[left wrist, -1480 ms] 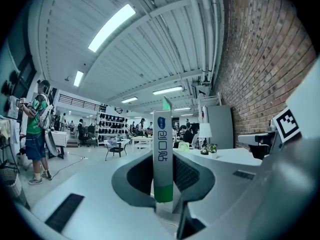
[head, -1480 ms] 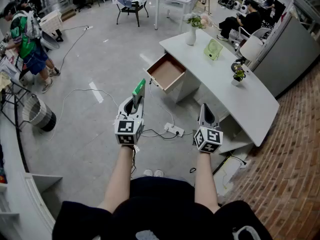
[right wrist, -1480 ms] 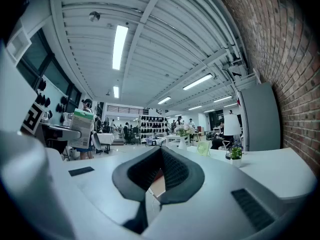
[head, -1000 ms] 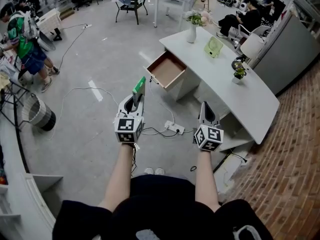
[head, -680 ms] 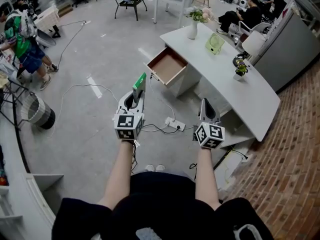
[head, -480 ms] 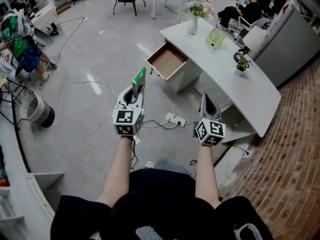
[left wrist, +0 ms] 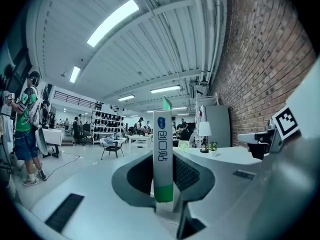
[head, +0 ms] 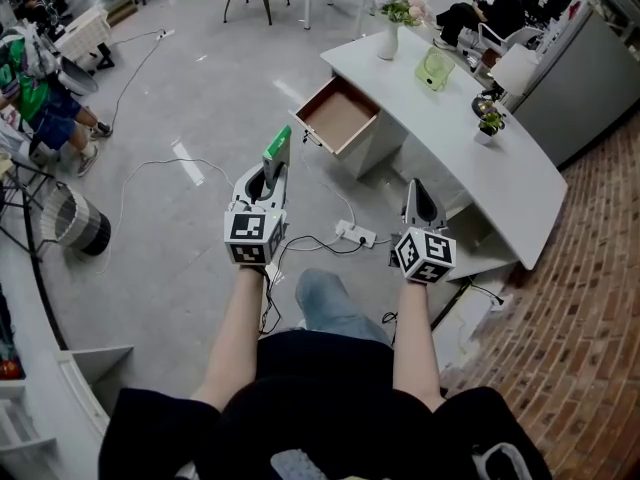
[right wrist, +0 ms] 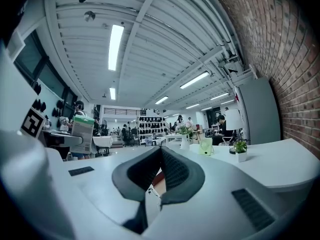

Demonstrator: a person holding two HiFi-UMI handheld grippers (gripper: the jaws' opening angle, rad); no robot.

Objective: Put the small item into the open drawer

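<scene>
A small flat white box with a green end (head: pixel 277 148) stands upright in my left gripper (head: pixel 272 171), which is shut on it. In the left gripper view the box (left wrist: pixel 162 149) fills the gap between the dark pads of the left gripper (left wrist: pixel 163 178). My right gripper (head: pixel 415 196) is shut with nothing in it, its jaws meeting in the right gripper view (right wrist: pixel 161 156). Both grippers are held in the air above the floor. The open drawer (head: pixel 340 118), brown inside and empty, juts from the white desk (head: pixel 500 183) ahead of the box.
A power strip (head: pixel 357 235) and cables lie on the floor between me and the desk. A vase of flowers (head: pixel 390 33), a green object (head: pixel 436 68) and a potted plant (head: pixel 488 123) stand on the desk. A wire basket (head: pixel 70 230) is left, a brick wall (head: pixel 590 298) right.
The person has stepped forward: a knee now shows below the grippers, and the desk and drawer have shifted slightly in the head view. Both grippers keep their pose and the box stays held.
</scene>
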